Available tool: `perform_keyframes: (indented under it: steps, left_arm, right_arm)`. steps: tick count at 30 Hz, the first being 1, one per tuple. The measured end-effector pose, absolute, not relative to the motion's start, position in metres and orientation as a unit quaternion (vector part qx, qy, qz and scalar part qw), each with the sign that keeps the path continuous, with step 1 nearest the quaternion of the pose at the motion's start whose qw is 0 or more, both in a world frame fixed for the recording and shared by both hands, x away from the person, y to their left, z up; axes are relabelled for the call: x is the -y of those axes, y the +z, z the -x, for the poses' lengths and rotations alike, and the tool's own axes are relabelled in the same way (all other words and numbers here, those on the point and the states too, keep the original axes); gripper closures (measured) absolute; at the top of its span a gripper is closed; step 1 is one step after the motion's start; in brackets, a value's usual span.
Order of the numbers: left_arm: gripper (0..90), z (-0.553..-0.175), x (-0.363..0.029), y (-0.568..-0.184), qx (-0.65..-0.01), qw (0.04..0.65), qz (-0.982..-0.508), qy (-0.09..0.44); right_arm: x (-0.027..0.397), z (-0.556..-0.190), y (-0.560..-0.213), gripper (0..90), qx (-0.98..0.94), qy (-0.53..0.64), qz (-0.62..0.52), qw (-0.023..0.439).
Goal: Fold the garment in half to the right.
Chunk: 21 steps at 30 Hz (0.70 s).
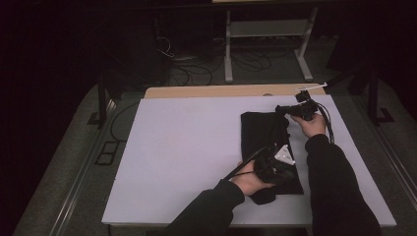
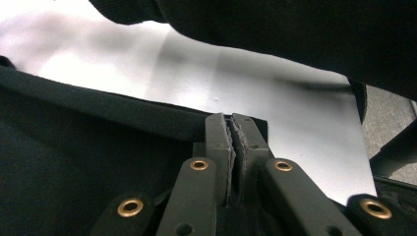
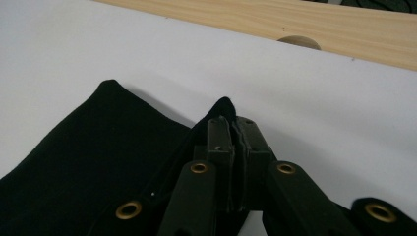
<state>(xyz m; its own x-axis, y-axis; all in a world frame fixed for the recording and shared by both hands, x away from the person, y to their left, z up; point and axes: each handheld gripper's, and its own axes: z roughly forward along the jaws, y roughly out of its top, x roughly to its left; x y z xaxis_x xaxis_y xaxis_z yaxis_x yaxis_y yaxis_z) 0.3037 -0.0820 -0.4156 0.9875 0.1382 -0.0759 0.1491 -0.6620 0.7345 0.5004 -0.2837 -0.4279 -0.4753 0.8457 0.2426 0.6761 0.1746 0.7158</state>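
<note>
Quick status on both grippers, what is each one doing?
Left gripper: shut on the black cloth's near edge.
Right gripper: shut on the black cloth's far corner.

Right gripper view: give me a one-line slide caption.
Right gripper shut on a corner of the black cloth, over the white table.

no readable txt, no labels, no brands, no nos. or signs on anything in view
</note>
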Motion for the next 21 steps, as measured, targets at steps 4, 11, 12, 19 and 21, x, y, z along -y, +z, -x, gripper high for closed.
perform_keyframes:
  steps: [4, 11, 12, 19, 21]
  left_arm:
    - [85.6, -0.304, 0.087, -0.417, -0.077, 0.399, -0.914, -0.008]
    - [85.6, -0.303, 0.095, -0.417, -0.074, 0.387, -0.919, -0.008]
    - [85.5, -0.303, 0.096, -0.417, -0.074, 0.387, -0.919, -0.008]
    - [85.4, -0.301, 0.107, -0.418, -0.070, 0.375, -0.924, -0.013]
    - [84.9, -0.300, 0.110, -0.418, -0.068, 0.373, -0.925, -0.014]
  right_arm:
    - [0.286, -0.499, -0.434, 84.7, -0.756, 0.400, -0.507, 0.103]
    - [0.290, -0.498, -0.438, 84.6, -0.752, 0.403, -0.511, 0.101]
    - [0.291, -0.498, -0.438, 84.6, -0.752, 0.404, -0.511, 0.101]
    - [0.295, -0.495, -0.434, 80.2, -0.747, 0.405, -0.517, 0.101]
    - [0.300, -0.493, -0.432, 75.1, -0.742, 0.399, -0.529, 0.109]
